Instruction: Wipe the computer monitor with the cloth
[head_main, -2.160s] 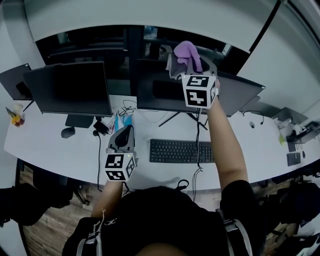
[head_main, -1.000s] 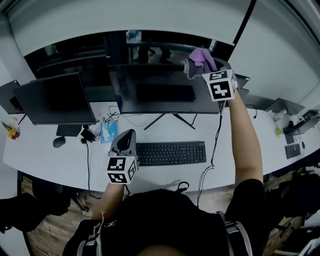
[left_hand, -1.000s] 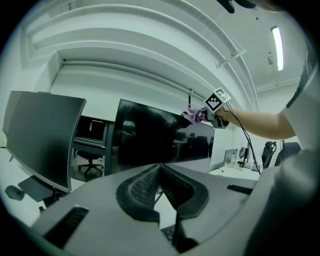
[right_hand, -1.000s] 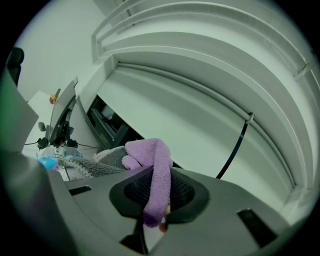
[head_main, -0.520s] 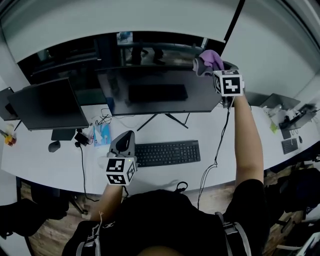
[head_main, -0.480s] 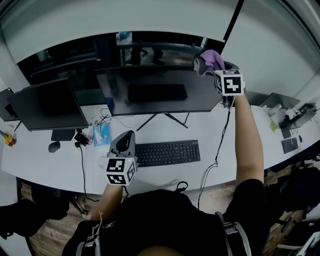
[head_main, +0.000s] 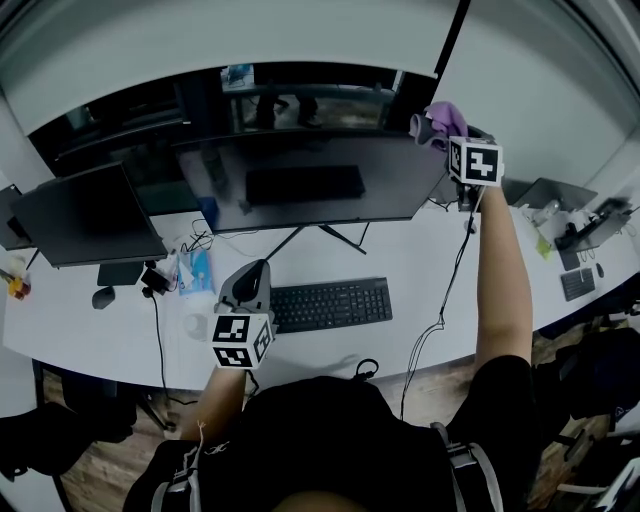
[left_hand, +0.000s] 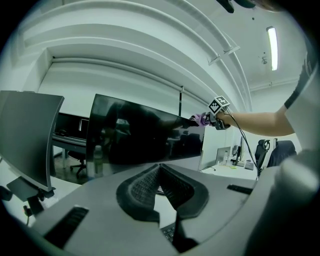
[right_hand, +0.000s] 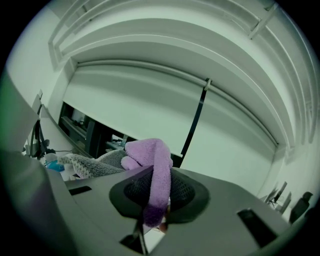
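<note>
The wide dark monitor (head_main: 300, 185) stands at the middle of the white desk (head_main: 90, 340). My right gripper (head_main: 442, 134) is raised at the monitor's top right corner, shut on a purple and grey cloth (head_main: 443, 121) that lies against the top edge. In the right gripper view the cloth (right_hand: 154, 165) hangs folded between the jaws of my right gripper (right_hand: 159, 174). My left gripper (head_main: 253, 272) hovers low over the desk left of the keyboard, shut with nothing in it. From the left gripper (left_hand: 160, 171) view the monitor (left_hand: 140, 135) and the far cloth (left_hand: 202, 119) show.
A second monitor (head_main: 85, 215) stands at the left, with a mouse (head_main: 103, 297) and a blue packet (head_main: 195, 270) near its foot. A black keyboard (head_main: 330, 303) lies before the middle screen. A cable (head_main: 450, 290) hangs from the right gripper. Another screen (head_main: 550, 192) sits far right.
My right gripper has slid the cloth rightward along the monitor's top edge, from near its middle to the top right corner. The left gripper has stayed where it was.
</note>
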